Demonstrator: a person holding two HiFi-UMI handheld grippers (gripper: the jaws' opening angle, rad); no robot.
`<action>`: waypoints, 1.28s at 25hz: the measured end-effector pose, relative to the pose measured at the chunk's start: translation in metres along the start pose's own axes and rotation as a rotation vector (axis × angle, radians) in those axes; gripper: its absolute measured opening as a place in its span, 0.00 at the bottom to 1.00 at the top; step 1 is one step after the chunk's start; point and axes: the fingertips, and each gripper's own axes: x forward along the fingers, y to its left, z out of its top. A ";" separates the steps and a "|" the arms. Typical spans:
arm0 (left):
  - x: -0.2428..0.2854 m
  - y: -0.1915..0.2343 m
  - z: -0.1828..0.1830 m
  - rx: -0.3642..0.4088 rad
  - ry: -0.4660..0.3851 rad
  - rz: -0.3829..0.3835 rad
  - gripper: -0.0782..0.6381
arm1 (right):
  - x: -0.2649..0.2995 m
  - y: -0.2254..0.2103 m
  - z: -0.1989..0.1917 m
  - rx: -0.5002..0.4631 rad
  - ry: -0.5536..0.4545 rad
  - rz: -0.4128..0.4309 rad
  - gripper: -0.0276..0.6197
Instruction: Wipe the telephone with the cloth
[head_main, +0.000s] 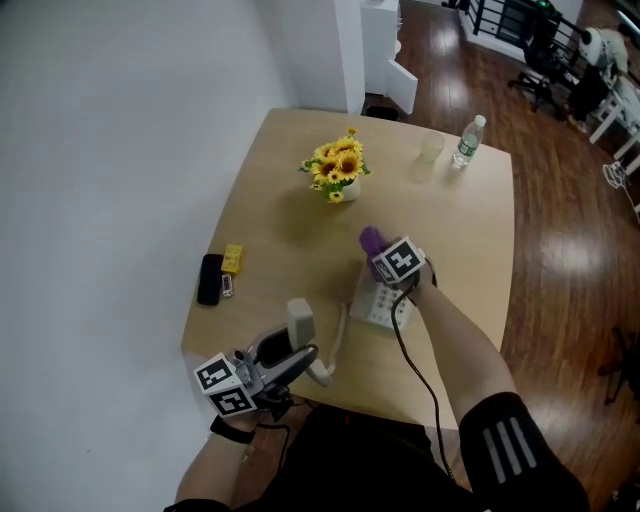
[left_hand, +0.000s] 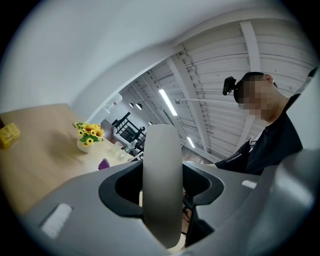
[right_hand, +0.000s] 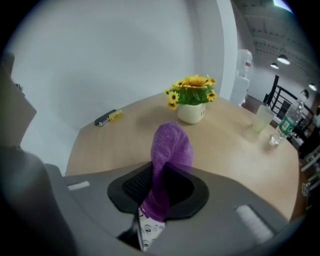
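Observation:
The white telephone base lies near the front middle of the wooden table. Its grey-white handset is off the base, and my left gripper is shut on it at the front edge, with the cord curving back to the base. In the left gripper view the handset stands upright between the jaws. My right gripper is shut on a purple cloth just above the base's far end. In the right gripper view the cloth sticks up from the jaws, with the keypad showing beneath.
A vase of sunflowers stands at the table's back middle. A clear cup and a water bottle stand at the back right. A black device and a yellow item lie at the left edge by the white wall.

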 end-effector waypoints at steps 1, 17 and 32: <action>0.000 0.001 -0.001 -0.001 0.000 0.003 0.42 | 0.004 0.002 -0.002 -0.003 0.008 0.000 0.15; 0.000 0.007 0.010 0.013 -0.005 -0.001 0.42 | 0.008 0.104 -0.059 -0.199 0.036 0.082 0.15; -0.003 0.021 -0.007 -0.002 0.022 0.034 0.42 | 0.015 0.158 -0.108 0.024 0.082 0.262 0.15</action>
